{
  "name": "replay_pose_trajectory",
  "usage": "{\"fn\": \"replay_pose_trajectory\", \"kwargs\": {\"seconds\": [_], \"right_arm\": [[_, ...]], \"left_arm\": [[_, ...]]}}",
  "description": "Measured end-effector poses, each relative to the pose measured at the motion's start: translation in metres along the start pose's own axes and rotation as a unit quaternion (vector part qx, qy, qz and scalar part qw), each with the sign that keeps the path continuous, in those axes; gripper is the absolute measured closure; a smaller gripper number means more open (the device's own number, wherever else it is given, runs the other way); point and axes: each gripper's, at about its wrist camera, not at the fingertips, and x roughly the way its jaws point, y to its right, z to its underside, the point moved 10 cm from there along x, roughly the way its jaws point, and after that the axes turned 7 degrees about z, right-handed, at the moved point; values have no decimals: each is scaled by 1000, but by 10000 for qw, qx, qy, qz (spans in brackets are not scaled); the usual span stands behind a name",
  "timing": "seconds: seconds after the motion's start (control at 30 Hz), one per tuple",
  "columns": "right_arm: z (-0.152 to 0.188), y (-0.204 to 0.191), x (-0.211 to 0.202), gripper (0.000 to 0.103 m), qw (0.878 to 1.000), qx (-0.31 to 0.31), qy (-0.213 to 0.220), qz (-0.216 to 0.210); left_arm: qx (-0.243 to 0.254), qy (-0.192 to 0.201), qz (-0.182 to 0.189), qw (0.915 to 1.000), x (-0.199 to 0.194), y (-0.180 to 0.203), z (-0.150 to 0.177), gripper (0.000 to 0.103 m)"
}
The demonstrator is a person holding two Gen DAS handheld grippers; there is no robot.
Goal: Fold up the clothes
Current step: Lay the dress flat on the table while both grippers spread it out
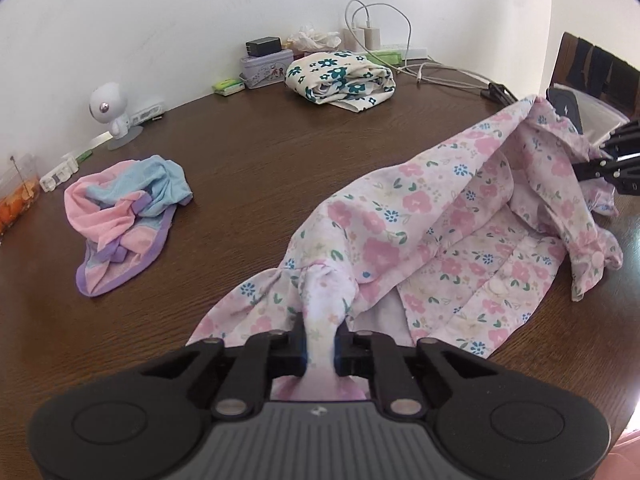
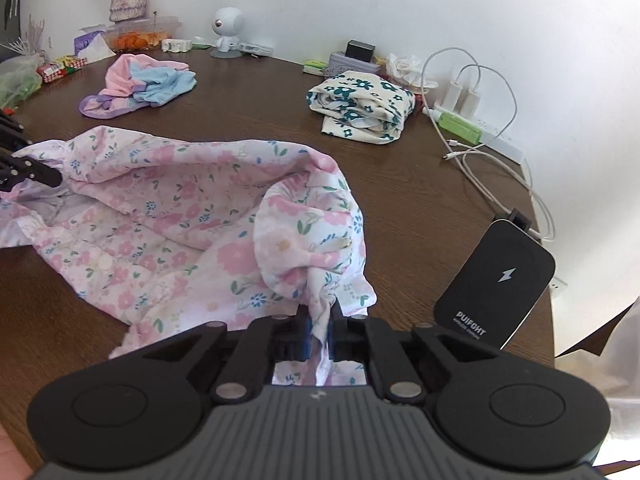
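Observation:
A pink floral garment (image 1: 460, 224) lies rumpled across the brown table (image 1: 260, 168), stretched between both grippers. My left gripper (image 1: 321, 336) is shut on a bunched edge of it at the near end. In the right wrist view the same garment (image 2: 168, 208) spreads to the left, and my right gripper (image 2: 320, 326) is shut on a gathered ruffled edge. The right gripper's black fingers (image 1: 600, 168) show at the far right of the left wrist view. The left gripper's fingers (image 2: 36, 174) show at the left edge of the right wrist view.
A crumpled pink, blue and purple cloth (image 1: 124, 216) lies at the left. A folded cream cloth with teal flowers (image 1: 340, 80) sits at the back. A black wireless charger (image 2: 496, 284) stands close on the right. Cables (image 2: 500, 152), plugs, a tin and a small white figure (image 1: 110, 110) line the wall.

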Motion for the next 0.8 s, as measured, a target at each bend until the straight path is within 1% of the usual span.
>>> {"fn": "replay_pose_trajectory", "kwargs": {"seconds": [0.1,0.13,0.23,0.3,0.37,0.4,0.47,0.5,0.53,0.57,0.63,0.67,0.7,0.73,0.8], "right_arm": [[-3,-11,-24,99,9986,-8,40,-526],[-6,-14,-35,99,9980,-94,88,-627],[-21,-18,-67,100,9956,-326,316,-822],[-41,-10,-77,99,9951,-384,426,-806],[-62,8,-67,99,9967,-285,351,-671],[-73,20,-54,99,9975,-140,211,-663],[-89,42,-18,98,9972,279,-142,-679],[-95,52,3,97,9964,470,-303,-635],[-100,60,23,96,9963,598,-408,-460],[-105,69,43,88,9957,725,-511,-282],[-106,78,70,67,9940,921,-588,24],[-104,81,79,47,9929,1024,-582,139],[-106,82,82,32,9925,1094,-506,190],[-107,82,81,29,9930,1090,-399,203],[-107,74,68,25,9963,833,-91,206]], "left_arm": [[-2,160,134,9998,-22,-7,-6,97],[20,223,151,9996,-31,-10,-9,98],[27,466,192,9987,-58,-20,-24,98],[-19,586,221,9980,-70,-29,-40,97],[-199,573,227,9979,-68,-44,-64,91],[-295,533,268,9978,-62,-50,-74,89],[-700,405,370,9960,-38,-67,-99,81],[-900,344,373,9946,-23,-76,-109,75],[-1114,299,324,9928,-4,-87,-119,66],[-1280,267,214,9912,10,-96,-125,57],[-1551,187,-127,9876,37,-113,-132,50],[-1595,150,-251,9868,44,-118,-132,47],[-1628,123,-360,9859,51,-123,-131,46],[-1619,139,-413,9858,53,-127,-129,43],[-1347,255,-322,9900,49,-124,-122,39]]}}
